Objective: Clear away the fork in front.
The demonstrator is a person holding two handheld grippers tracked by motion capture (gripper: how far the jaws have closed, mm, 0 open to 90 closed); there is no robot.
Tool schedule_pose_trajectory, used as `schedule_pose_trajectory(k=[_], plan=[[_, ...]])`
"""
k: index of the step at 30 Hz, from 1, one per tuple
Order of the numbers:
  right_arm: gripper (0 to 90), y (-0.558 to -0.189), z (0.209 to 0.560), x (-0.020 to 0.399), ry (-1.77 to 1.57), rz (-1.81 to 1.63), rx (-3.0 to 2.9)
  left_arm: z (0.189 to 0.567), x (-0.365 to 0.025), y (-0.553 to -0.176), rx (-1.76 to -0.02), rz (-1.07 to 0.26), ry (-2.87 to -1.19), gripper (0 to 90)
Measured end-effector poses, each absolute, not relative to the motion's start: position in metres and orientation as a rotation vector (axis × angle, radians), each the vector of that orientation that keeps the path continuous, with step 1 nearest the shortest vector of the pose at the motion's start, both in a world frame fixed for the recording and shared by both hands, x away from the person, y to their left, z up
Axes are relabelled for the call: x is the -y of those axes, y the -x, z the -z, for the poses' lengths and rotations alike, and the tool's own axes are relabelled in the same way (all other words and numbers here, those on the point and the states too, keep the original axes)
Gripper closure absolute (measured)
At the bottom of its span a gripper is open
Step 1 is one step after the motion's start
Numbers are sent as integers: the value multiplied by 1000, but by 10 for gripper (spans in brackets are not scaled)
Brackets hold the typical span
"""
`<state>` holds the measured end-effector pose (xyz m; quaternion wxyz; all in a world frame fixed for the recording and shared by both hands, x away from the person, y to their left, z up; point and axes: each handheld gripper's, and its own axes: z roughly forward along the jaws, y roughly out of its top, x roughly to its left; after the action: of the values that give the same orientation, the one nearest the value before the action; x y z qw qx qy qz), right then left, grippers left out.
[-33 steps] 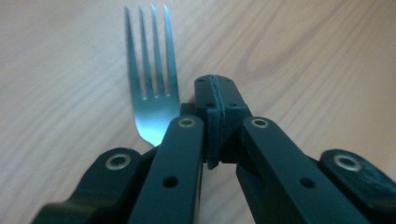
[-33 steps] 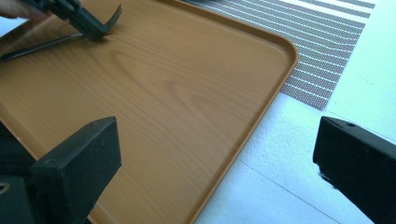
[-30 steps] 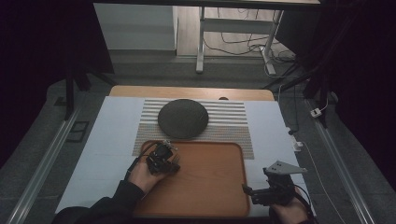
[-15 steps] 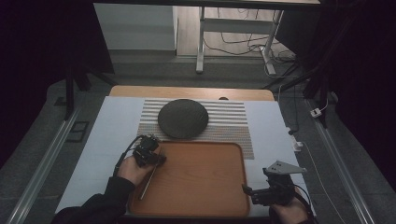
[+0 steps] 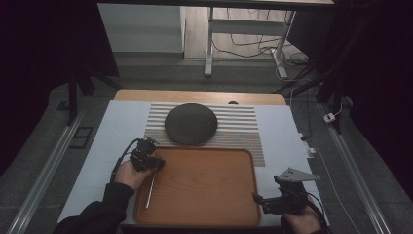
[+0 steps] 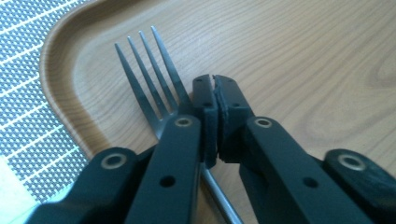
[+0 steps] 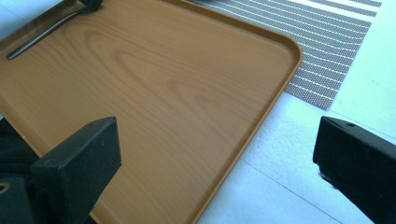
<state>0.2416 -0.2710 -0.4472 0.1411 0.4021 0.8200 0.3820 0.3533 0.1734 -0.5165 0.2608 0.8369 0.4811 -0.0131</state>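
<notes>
high view: left hand-held gripper sits at the far left corner of the wooden tray, jaws pressed together, held by the left hand. fork lies on the tray along its left edge, running from just under the left hand-held gripper back toward the person; the end of it nearest the gripper is hidden under it. dark round plate sits on the striped placemat, beyond the left hand-held gripper and a bit to its right, apart from it. right hand-held gripper is at the tray's near right corner, well apart from the left one, grey three-cornered plate on top, jaws pointing toward the tray. white table carries it all.

left gripper view: left hand-held gripper has its pads closed against each other with nothing between them. fork lies flat on the tray just left of the jaw tips, tines pointing away from the camera, its neck passing under the left jaw and the handle showing below. tray rim curves round at the left, placemat beyond it.

right gripper view: right hand-held gripper jaws spread wide, nothing between them, one over the tray, the other over the table. fork handle far off at top left on the tray. placemat beyond the tray's corner.
</notes>
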Motion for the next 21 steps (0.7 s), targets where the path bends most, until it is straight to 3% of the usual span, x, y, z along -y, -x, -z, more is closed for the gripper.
schedule_pose_trajectory(k=[21], plan=[[9,-241,447,271,-1153,-1109,-2372,497,-185,-342,-1181,-20,-2191,461]])
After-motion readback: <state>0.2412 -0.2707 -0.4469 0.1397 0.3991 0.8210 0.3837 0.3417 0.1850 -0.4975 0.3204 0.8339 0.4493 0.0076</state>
